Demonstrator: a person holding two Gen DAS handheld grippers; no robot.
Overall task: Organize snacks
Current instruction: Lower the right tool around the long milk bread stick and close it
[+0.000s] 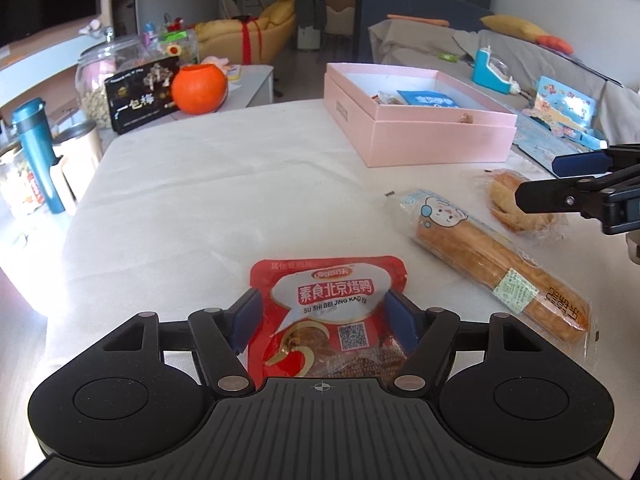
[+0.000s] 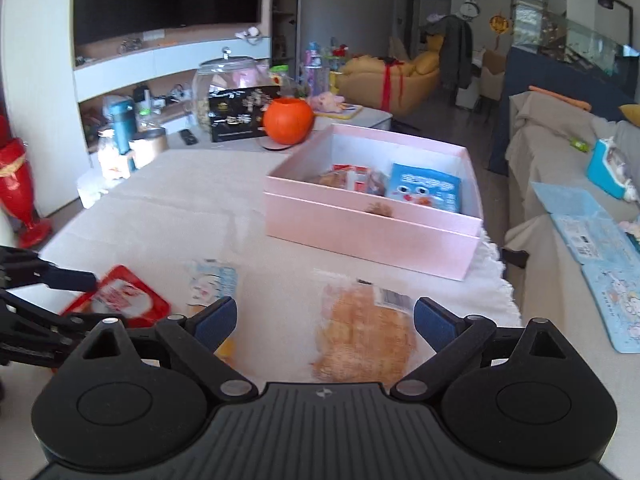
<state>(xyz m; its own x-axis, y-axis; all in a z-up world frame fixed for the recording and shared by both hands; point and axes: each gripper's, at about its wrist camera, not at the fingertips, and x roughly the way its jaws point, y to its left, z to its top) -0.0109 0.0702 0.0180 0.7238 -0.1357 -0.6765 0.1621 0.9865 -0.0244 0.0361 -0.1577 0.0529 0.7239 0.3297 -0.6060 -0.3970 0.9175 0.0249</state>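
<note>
In the left wrist view, the left gripper (image 1: 322, 322) has its jaws spread on either side of the red pouch (image 1: 326, 312), a glossy flat packet lying on the white table (image 1: 192, 200), apparently set up to pinch it. A long wrapped bread stick (image 1: 492, 264) lies just right of it; the pink box (image 1: 416, 120) sits well beyond.

In the right wrist view, the right gripper (image 2: 324, 320) is spread over the round pastry (image 2: 360, 340), clear-wrapped and blurred, near the box, which already holds snacks
</note>
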